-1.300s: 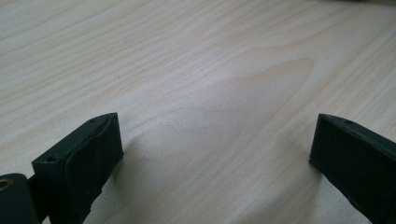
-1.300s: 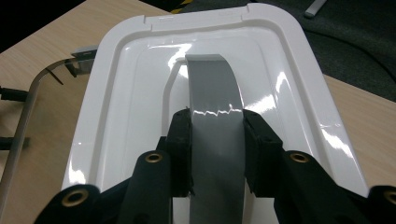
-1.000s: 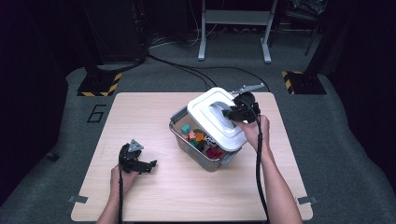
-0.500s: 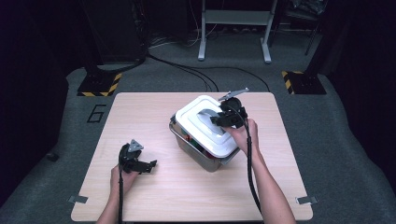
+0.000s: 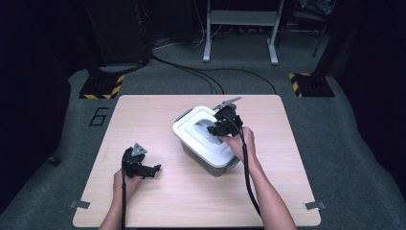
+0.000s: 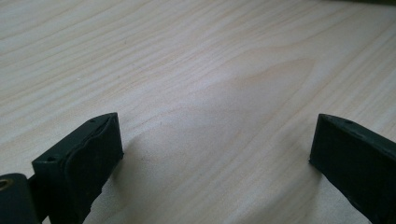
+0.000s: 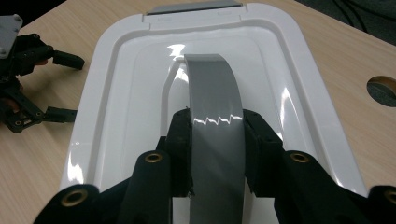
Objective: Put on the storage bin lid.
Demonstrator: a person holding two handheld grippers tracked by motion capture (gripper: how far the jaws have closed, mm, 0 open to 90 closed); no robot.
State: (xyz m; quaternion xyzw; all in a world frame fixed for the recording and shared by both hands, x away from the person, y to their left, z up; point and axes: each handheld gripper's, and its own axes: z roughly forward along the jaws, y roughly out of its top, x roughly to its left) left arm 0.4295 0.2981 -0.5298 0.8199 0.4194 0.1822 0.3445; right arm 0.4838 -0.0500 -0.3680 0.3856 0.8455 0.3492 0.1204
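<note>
Change since earlier: white plastic lid, tilted up a second ago with coloured things showing in the grey plastic box, now lies flat on it – the right gripper has come down and leftward with it.
High view, box: sits mid-worktop on the pale wooden worktop, closed by the lid.
High view, right gripper: over the lid's middle, the hand just behind it.
High view, left gripper: rests low on the worktop, well apart from the box.
Left gripper view: two black jaws stand wide over bare wood – nothing between them.
Right gripper view: the right gripper is clamped on the lid's curved grey handle; the white lid spreads beneath.
</note>
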